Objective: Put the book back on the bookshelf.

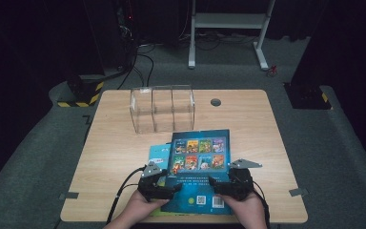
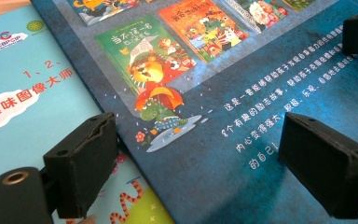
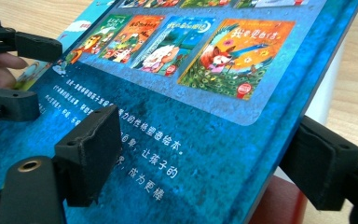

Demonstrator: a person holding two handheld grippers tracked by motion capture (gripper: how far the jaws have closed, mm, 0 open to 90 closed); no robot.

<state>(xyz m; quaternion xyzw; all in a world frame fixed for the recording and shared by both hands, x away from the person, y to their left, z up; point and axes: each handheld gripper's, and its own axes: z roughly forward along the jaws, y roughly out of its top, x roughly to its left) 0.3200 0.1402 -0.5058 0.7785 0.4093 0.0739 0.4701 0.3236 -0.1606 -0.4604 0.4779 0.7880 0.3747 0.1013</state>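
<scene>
Two sets of tongs flank the near end of a dark blue picture book (image 1: pixel 198 171) that lies back cover up on the wooden bench (image 1: pixel 114 143). From above, the left tongs (image 1: pixel 164 183) sit at the book's near left edge and the right tongs (image 1: pixel 221 183) at its near right edge, each gripped by a hand (image 1: pixel 140 210) entering from the bottom.

In the left gripper view, the left tongs (image 2: pixel 196 158) stand wide open with the book's left edge between the jaws: one jaw over the blue cover, the other over a light blue booklet (image 2: pixel 23 98) lying beneath. Nothing is clamped.

In the right gripper view, the right tongs (image 3: pixel 205 158) are likewise spread wide, straddling the book's (image 3: pixel 186 121) right edge, one jaw above the cover and the other just outside the edge; whether either touches it cannot be told. The book's edge looks raised off the bench there.

Well beyond the book's far end stands a clear acrylic organizer (image 1: pixel 162 109).
</scene>
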